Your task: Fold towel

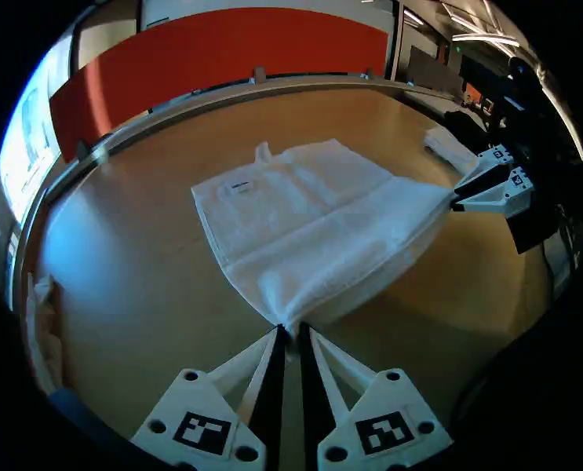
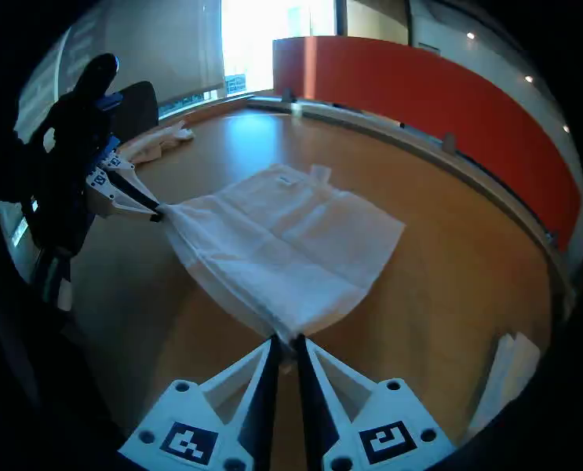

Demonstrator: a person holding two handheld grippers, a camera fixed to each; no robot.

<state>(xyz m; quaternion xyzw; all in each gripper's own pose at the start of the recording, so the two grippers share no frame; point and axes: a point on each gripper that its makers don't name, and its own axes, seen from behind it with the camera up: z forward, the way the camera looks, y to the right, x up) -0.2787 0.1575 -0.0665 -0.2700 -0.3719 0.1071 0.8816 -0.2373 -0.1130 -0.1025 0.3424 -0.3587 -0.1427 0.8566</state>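
Gripping one lifted corner of the white towel (image 1: pixel 315 224), the left gripper (image 1: pixel 290 330) is showing in the left gripper view with its fingers (image 1: pixel 253 367) closed on a thin pinch of cloth at the very tips. The right gripper (image 1: pixel 457 196) is holding the neighbouring corner off to the right, apparently closed on it, and the edge between the two is hanging raised above the table (image 1: pixel 150 259). The far part of the towel is lying flat on the table, with its sewn label facing up. A second white cloth (image 1: pixel 446 145) is lying near the far right, well apart from the work.

In the right gripper view, the right gripper (image 2: pixel 286 341) is likewise pinching its corner with fingers (image 2: pixel 253 369) closed on it. The left gripper (image 2: pixel 156 210) is clamping the other corner beside the person's dark sleeve (image 2: pixel 63 180). The raised edge is sagging slightly between the two grips.

Risks, as judged:
- Either corner is looking liable to slip, since each hold is taking very little cloth.
- One gripper travelling ahead of the other would be laying the edge down crooked, leaving the fold skewed.
- Carrying the edge too low would be dragging the flat part along the table and bunching it.
- Slack between the corners would be pressing a crease into the fold.
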